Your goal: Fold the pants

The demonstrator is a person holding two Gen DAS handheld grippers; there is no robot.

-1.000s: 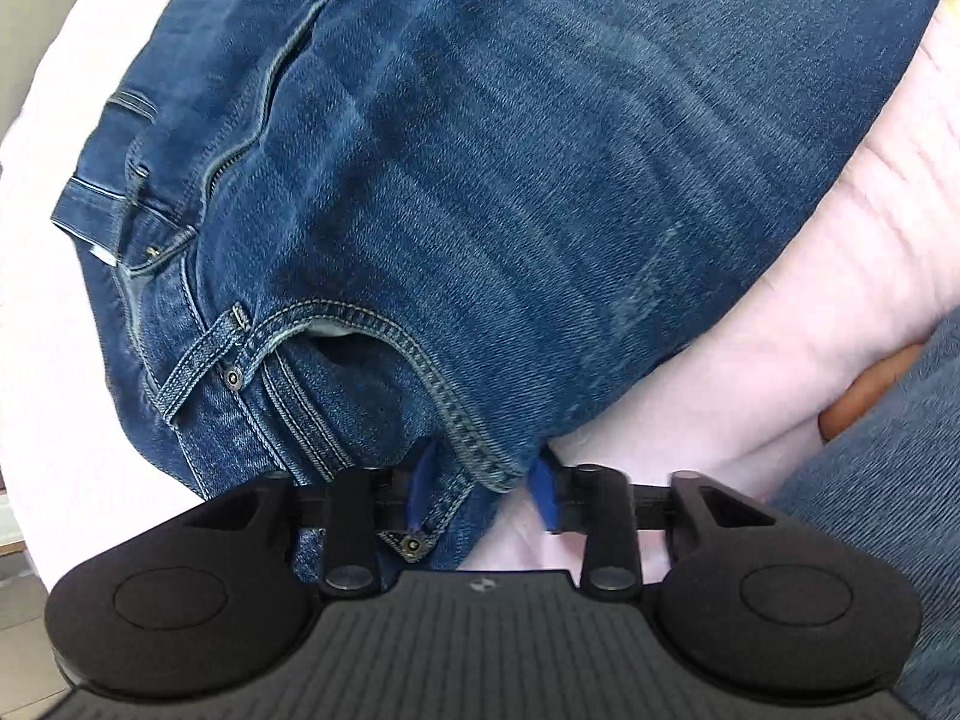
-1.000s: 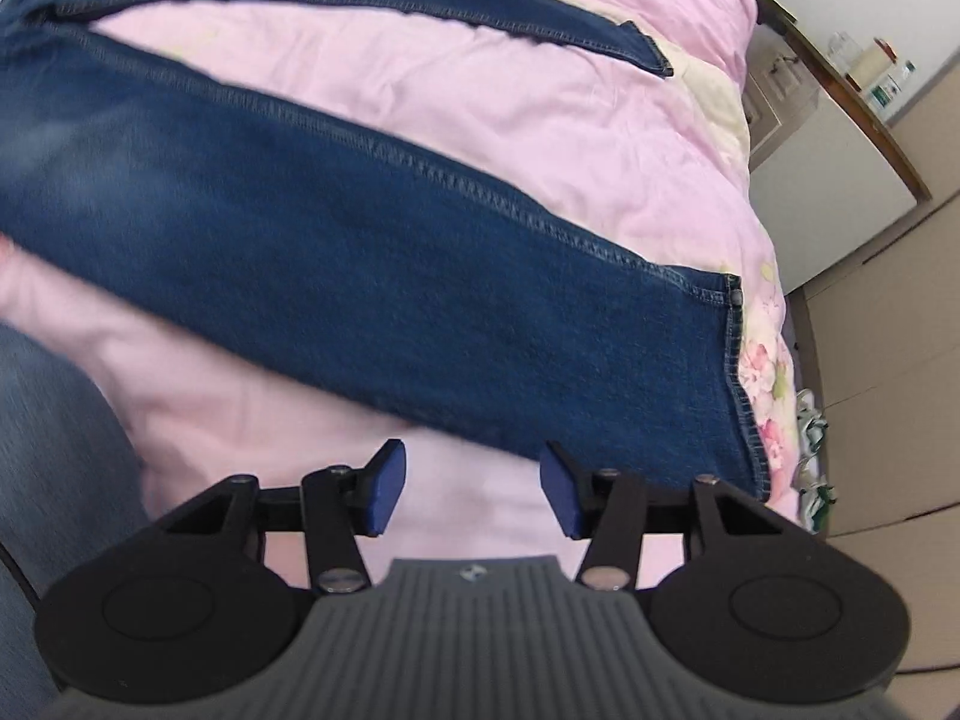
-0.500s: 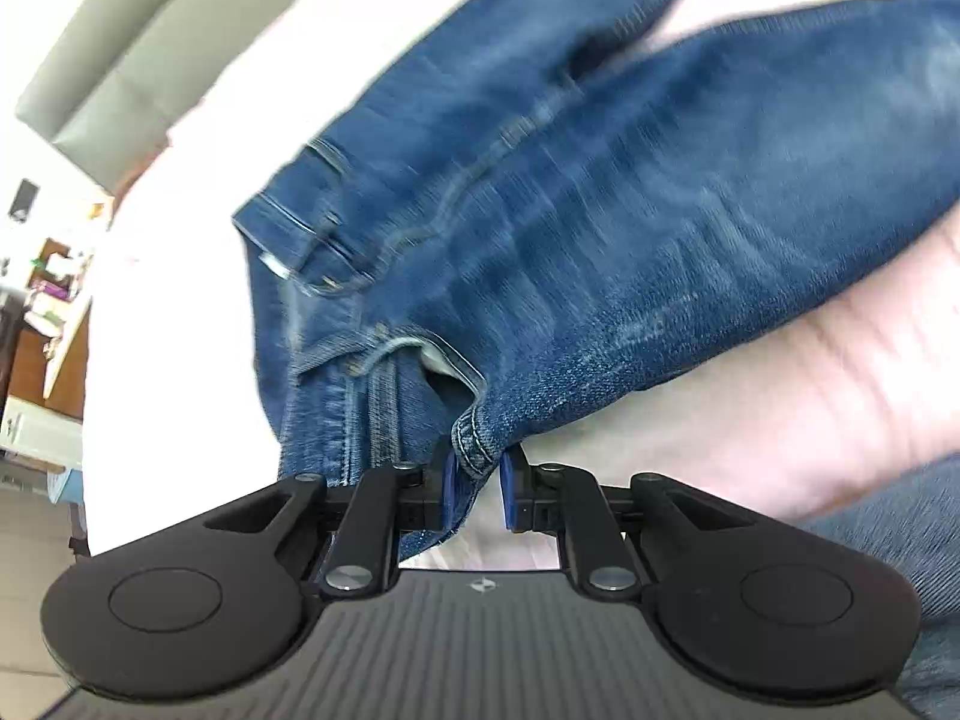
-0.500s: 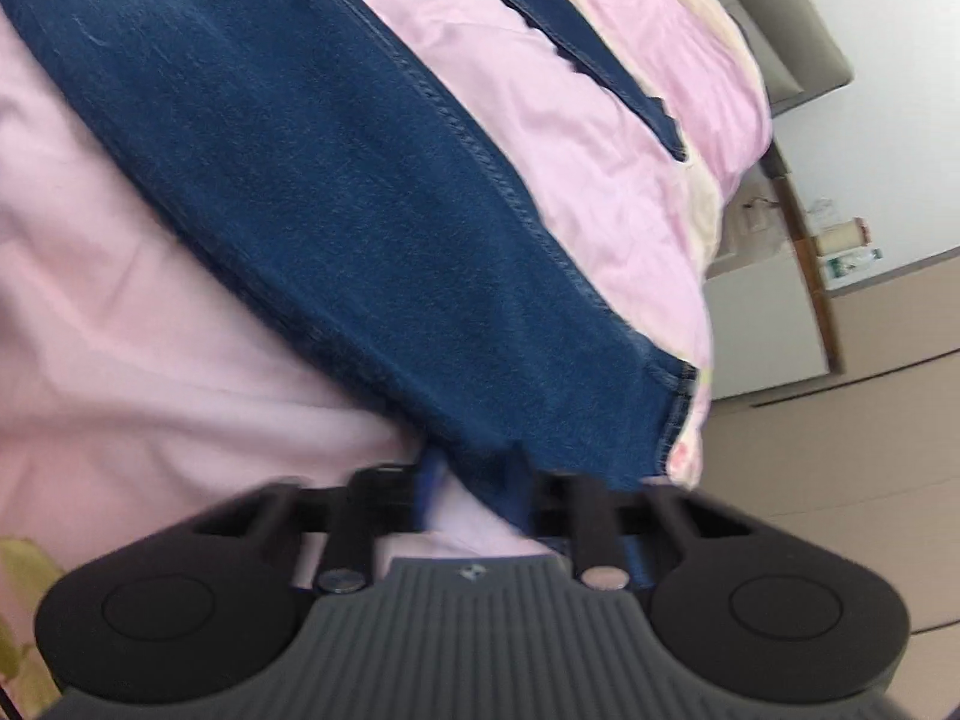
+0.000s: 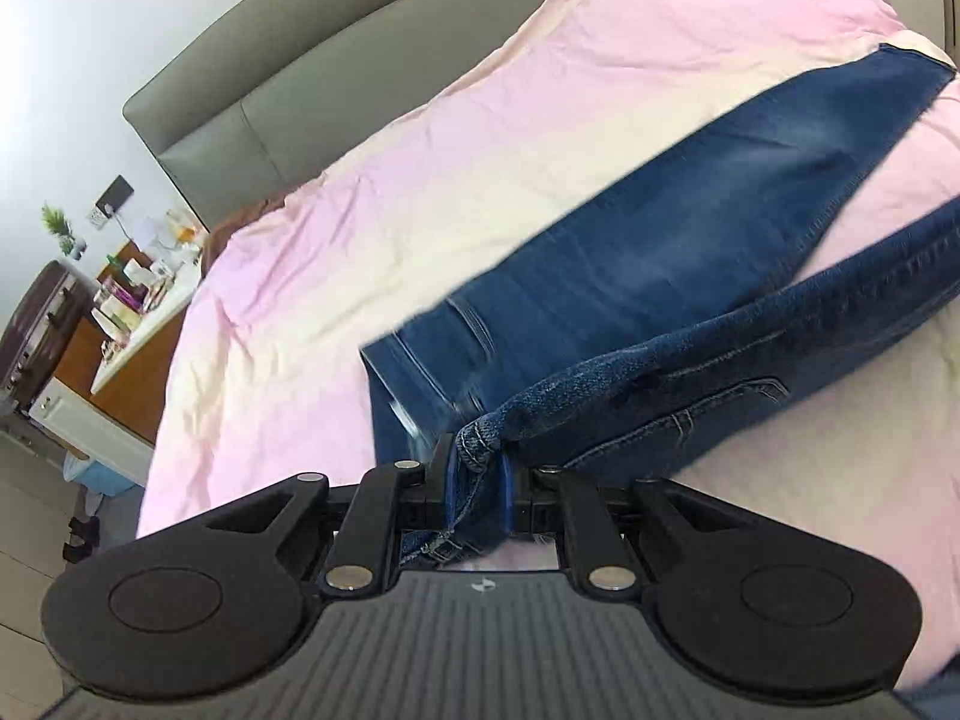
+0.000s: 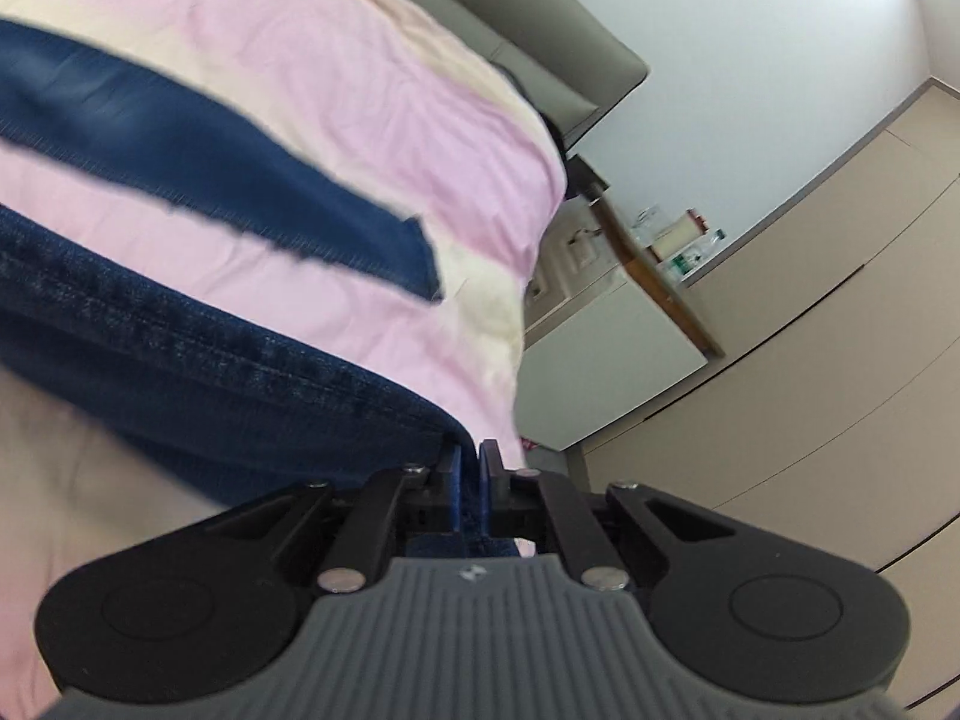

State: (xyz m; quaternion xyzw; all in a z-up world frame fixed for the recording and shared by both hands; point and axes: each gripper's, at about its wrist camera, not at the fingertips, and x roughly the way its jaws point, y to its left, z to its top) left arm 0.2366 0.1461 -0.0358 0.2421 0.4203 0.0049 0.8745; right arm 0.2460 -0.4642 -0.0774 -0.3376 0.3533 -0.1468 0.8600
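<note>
Both grippers now clamped on the jeans (image 5: pixel 660 276), where a second ago both stood open. Left gripper (image 5: pixel 477 480) pinches the bunched waistband corner between its pads; right gripper (image 6: pixel 469 474) nips the near leg's hem. Near leg lifted off the pink bedspread (image 5: pixel 480 120); far leg lies flat ahead of the fingers. Judgement: leg-over-leg fold under way

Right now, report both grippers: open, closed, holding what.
Left gripper: closed on the jeans at the waist end.
Right gripper: closed on the jeans at a leg's hem end.
</note>
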